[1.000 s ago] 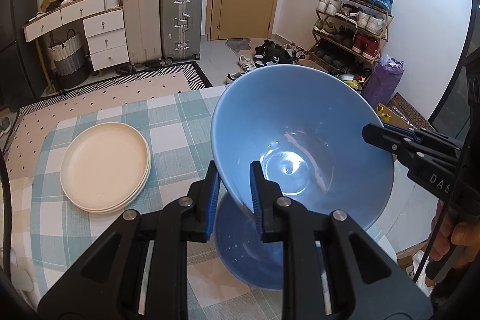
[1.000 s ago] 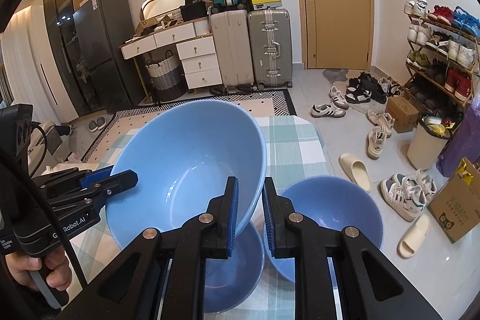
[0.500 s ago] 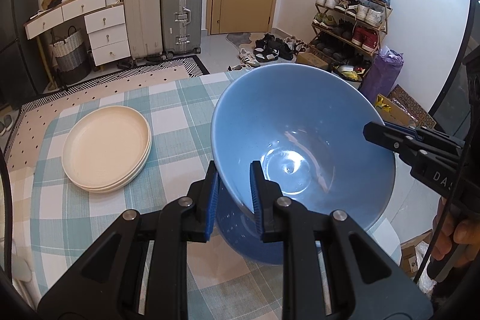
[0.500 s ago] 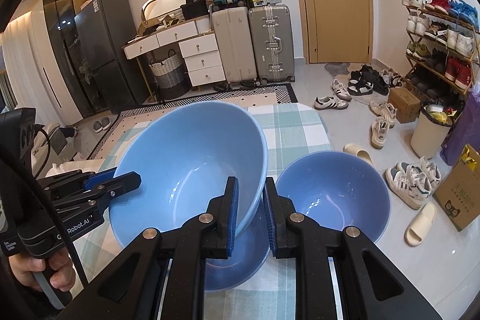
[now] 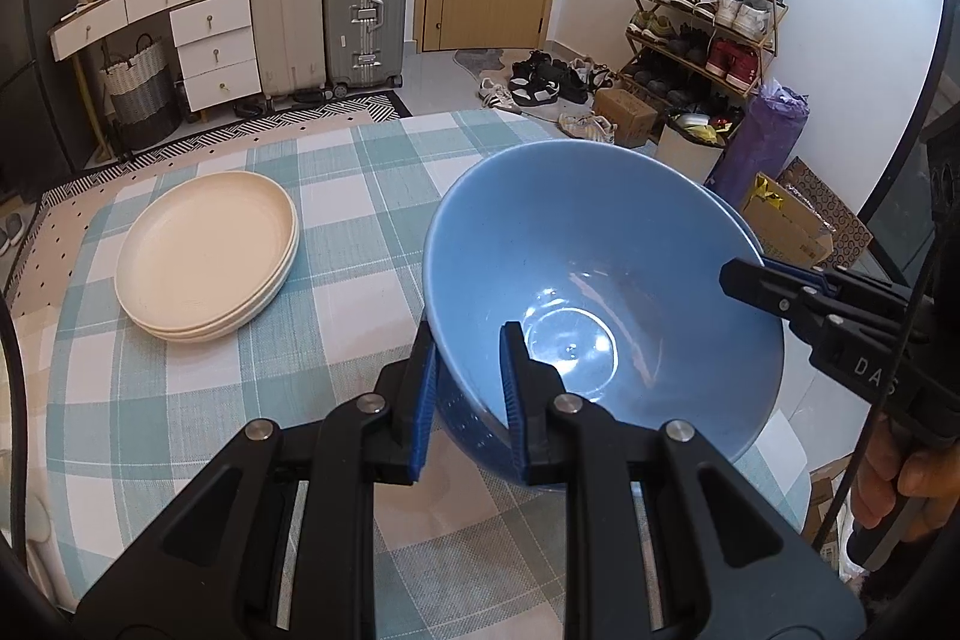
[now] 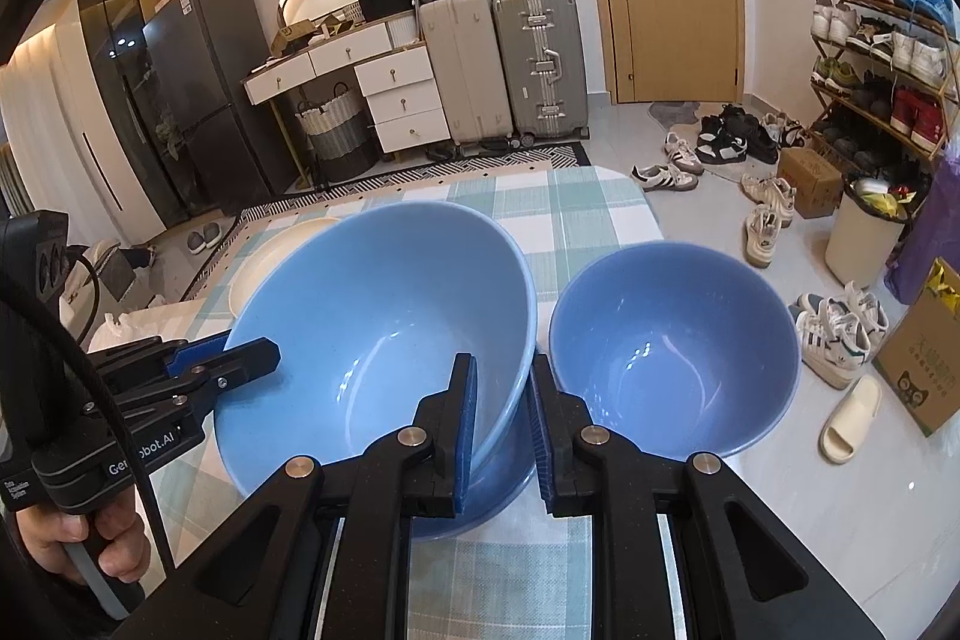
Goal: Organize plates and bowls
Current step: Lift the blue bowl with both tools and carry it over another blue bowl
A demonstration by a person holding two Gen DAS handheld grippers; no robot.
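Over the checked table (image 5: 336, 196), I have the left hand-held gripper (image 5: 465, 376) and the right hand-held gripper (image 6: 503, 421) each pinching opposite rims of the big blue bowl (image 5: 600, 280), tilted above a second blue bowl (image 6: 498, 496) beneath it. To nest it well I'd level the rim first, centre it, then lower both sides together — releasing only once seated. Only the right wrist view shows a third blue bowl (image 6: 672, 346) alongside; the left view shows the cream plate stack (image 5: 207, 253) fully.

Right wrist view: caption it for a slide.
Both grippers clamp a tilted blue bowl over a lower bowl, beside a third bowl.
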